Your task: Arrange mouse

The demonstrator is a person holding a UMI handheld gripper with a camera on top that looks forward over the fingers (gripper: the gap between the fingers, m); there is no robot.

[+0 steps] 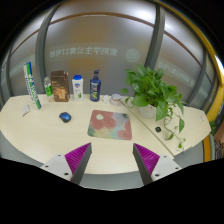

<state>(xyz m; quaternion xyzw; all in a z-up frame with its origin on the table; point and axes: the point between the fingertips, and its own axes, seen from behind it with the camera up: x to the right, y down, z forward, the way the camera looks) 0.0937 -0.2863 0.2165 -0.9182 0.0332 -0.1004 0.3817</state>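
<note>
A small dark blue mouse lies on the pale table, to the left of a patterned pink and green mouse mat. My gripper is well back from both, above the table's near edge. Its fingers are wide apart with nothing between them; the purple pads face each other across bare table. The mouse is beyond the left finger and the mat is ahead between the fingers.
A leafy potted plant stands at the right with trailing stems. Along the back left stand a green tube, a brown box, a white bottle and a dark blue bottle. Glass partitions rise behind.
</note>
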